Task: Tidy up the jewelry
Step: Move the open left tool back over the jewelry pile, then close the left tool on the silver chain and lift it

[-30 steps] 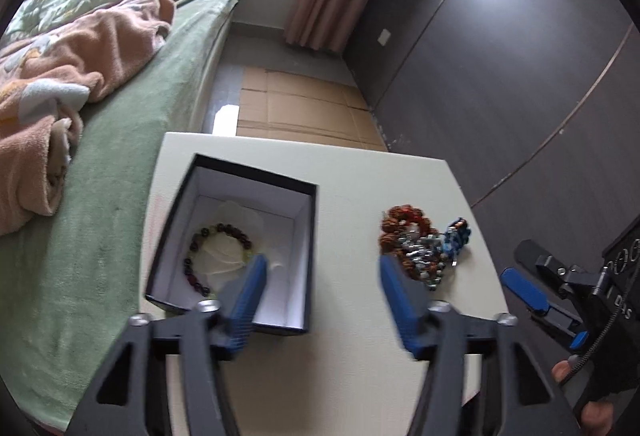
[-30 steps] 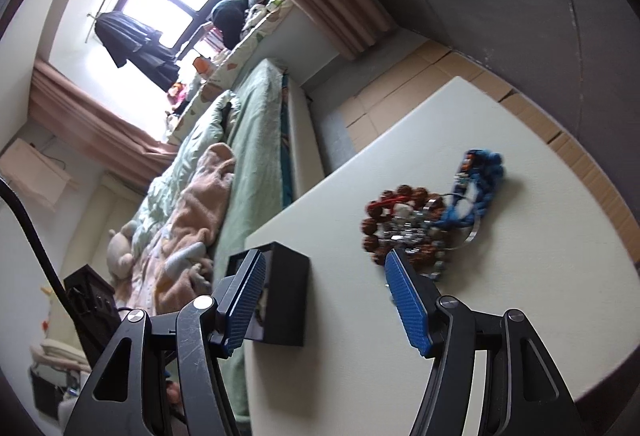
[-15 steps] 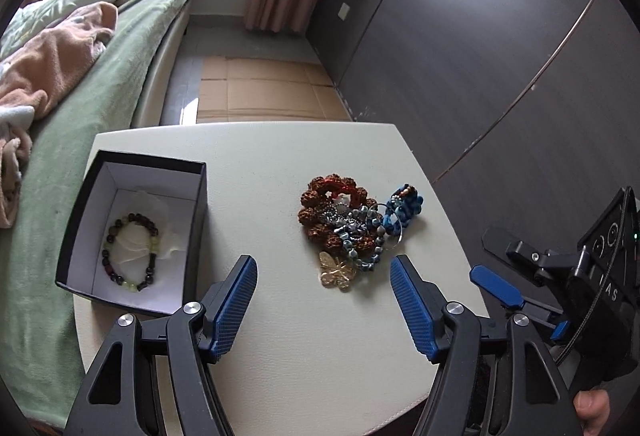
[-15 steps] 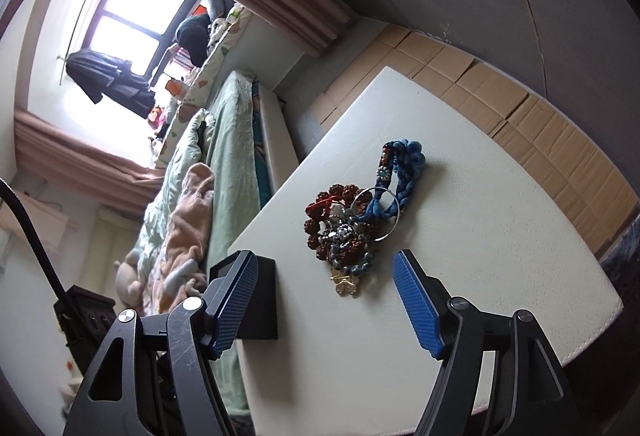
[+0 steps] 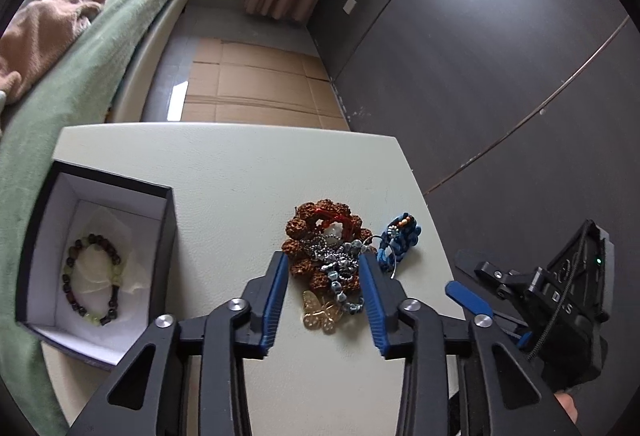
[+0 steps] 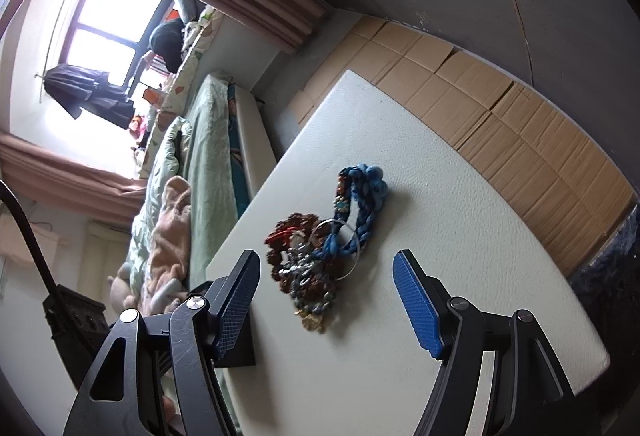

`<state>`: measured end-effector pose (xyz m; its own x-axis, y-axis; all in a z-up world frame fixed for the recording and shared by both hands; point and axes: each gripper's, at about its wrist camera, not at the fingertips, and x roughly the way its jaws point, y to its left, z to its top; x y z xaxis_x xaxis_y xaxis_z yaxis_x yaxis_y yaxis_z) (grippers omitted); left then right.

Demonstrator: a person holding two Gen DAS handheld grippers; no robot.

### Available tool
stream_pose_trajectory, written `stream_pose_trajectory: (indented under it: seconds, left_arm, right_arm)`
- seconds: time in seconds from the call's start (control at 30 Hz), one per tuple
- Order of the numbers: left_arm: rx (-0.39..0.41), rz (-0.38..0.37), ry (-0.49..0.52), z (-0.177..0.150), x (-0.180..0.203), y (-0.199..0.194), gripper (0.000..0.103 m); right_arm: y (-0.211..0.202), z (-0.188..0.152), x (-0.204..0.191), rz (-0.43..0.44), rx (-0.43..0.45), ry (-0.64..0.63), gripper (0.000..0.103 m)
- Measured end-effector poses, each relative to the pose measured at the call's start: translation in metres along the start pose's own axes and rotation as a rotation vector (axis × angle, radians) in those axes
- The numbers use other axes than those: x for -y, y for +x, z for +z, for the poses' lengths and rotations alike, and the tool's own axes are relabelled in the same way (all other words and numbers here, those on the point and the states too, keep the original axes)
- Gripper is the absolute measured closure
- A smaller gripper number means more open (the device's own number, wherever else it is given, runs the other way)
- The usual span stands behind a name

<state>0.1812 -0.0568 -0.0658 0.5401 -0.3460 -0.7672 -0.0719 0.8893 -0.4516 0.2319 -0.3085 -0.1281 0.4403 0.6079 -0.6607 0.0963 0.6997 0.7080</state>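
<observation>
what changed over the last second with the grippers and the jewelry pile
The left hand-held gripper swung from the box over to the jewelry pile; its jaws are closing around it. The right hand-held gripper came closer, open. Pile and boxed bracelet stayed put.

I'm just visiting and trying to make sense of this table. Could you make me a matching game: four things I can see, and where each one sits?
Things:
1. beaded bracelet
2. gold butterfly
3. blue braided cord
4. brown bead ring

Places:
A. right edge of the jewelry pile
B. inside the black box
C. far side of the pile
D. near end of the pile

Pairs: 1-B, 2-D, 3-A, 4-C
</observation>
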Motion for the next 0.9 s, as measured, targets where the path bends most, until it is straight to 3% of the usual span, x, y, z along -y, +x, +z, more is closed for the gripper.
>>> stream_pose_trajectory:
  seconds: [0.13,0.33,0.9]
  left_arm:
    - [-0.034,-0.019,-0.01,0.003,0.001,0.017,0.069]
    - [-0.076,-0.036,-0.033,0.006,0.002,0.038,0.069]
    - [-0.149,-0.022,-0.043,0.01,0.004,0.074,0.069]
  right_arm:
    - [0.021,0.012,0.006,-0.006,-0.048,0.016,0.043]
    - [0.036,0.0,-0.004,-0.028,-0.118,-0.01,0.045]
    - [0.033,0.01,0.004,-0.048,-0.118,0.038,0.045]
